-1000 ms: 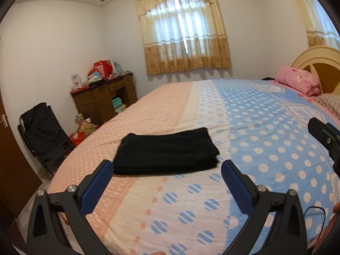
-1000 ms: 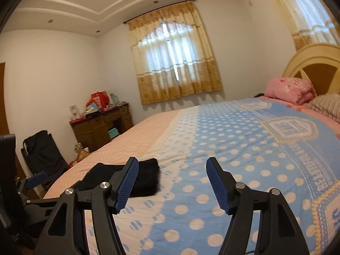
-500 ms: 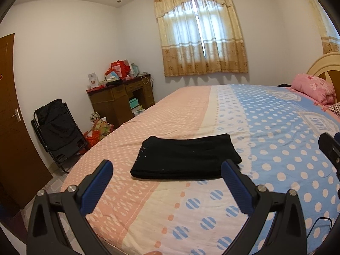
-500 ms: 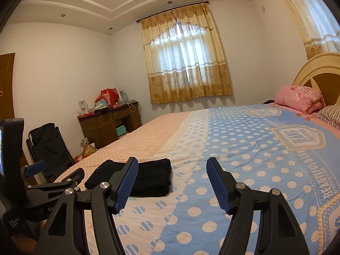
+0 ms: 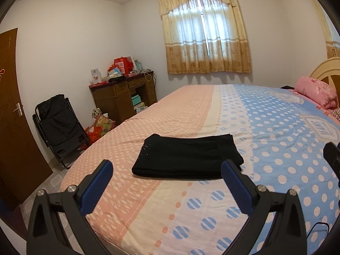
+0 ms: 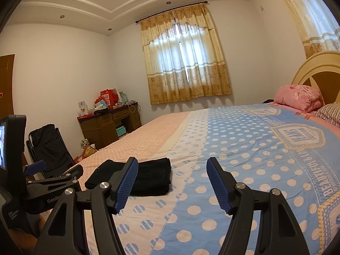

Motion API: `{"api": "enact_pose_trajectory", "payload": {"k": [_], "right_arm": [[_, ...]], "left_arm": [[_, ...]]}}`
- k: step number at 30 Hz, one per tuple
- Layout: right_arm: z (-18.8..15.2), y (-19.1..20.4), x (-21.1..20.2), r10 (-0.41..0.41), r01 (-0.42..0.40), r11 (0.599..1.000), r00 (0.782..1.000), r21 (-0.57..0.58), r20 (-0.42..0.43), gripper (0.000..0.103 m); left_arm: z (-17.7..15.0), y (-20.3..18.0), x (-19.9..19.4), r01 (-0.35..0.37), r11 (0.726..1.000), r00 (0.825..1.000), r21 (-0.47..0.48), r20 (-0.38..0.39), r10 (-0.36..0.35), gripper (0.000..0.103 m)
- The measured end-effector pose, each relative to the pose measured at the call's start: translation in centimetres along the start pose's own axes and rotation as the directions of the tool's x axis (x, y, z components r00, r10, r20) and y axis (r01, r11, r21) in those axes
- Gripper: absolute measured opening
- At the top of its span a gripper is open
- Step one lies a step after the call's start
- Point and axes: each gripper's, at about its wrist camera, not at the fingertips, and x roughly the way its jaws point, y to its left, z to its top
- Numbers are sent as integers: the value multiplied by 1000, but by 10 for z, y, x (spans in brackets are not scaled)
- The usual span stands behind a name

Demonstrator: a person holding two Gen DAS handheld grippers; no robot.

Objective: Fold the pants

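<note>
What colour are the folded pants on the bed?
Black; the pants show best in the left wrist view.

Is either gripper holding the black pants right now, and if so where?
Nothing is held: left gripper and right gripper are open and empty; folded pants lie on the bed.

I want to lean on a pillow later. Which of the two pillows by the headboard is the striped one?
The striped pillow lies lower, at the right edge of the right wrist view; the pink floral pillow beside it is plump and flowered.

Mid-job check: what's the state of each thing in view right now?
black pants: folded flat on the bedspread, untouched
left gripper: open, empty
right gripper: open, empty
curtains: drawn
wooden door: cannot tell
</note>
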Motion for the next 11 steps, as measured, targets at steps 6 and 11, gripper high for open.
{"api": "enact_pose_trajectory", "payload": {"k": [6,11], "right_arm": [[-2,-1,0,11,-11,1000,1000,2,-4,69],[-2,-7,0,-1,1,1000,1000,24,-6,69]], "left_arm": [[-2,1,-3,48,999,999,-14,21,-48,103],[-2,-2,2,24,1000,1000,-5,0,-24,103]]}}
